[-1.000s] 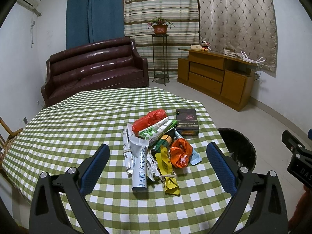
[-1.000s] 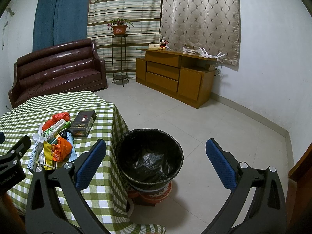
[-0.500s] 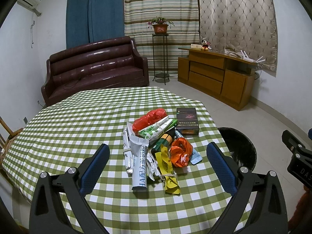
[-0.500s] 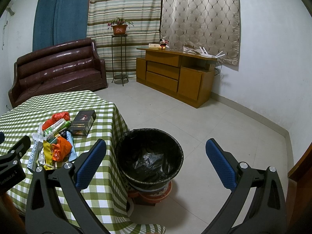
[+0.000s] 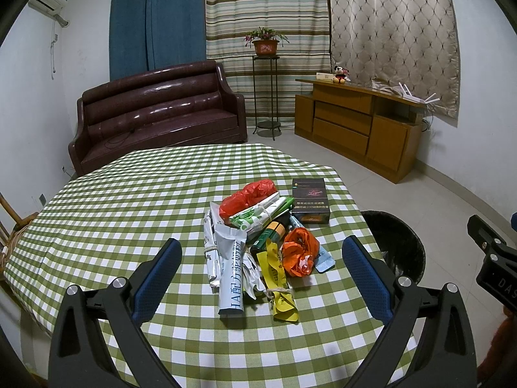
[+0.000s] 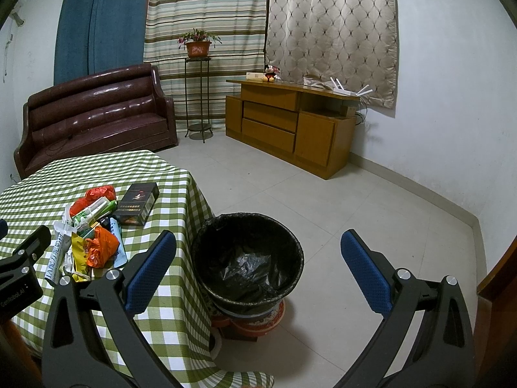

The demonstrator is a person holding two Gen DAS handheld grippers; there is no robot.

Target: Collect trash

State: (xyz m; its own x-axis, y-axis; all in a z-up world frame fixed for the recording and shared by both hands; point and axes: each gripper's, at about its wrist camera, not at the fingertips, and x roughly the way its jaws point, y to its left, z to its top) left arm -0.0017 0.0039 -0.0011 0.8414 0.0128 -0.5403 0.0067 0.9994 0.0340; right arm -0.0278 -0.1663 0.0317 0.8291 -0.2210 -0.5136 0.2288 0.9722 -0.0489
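Observation:
A pile of trash lies on the green checked table [image 5: 113,213]: a red bag [image 5: 247,195], an orange bag [image 5: 299,253], a white printed packet [image 5: 231,278], a yellow wrapper [image 5: 278,286], a green-white packet [image 5: 258,215] and a dark box [image 5: 309,200]. My left gripper [image 5: 261,258] is open and empty, above the table just short of the pile. My right gripper [image 6: 258,249] is open and empty, over a black-lined trash bin [image 6: 247,258] on the floor beside the table. The pile also shows in the right wrist view [image 6: 97,226].
A brown sofa [image 5: 155,116] stands behind the table. A wooden cabinet [image 6: 287,123] stands along the right wall, a plant stand [image 5: 265,90] by the curtains. The bin [image 5: 392,245] stands off the table's right edge on tiled floor [image 6: 355,213].

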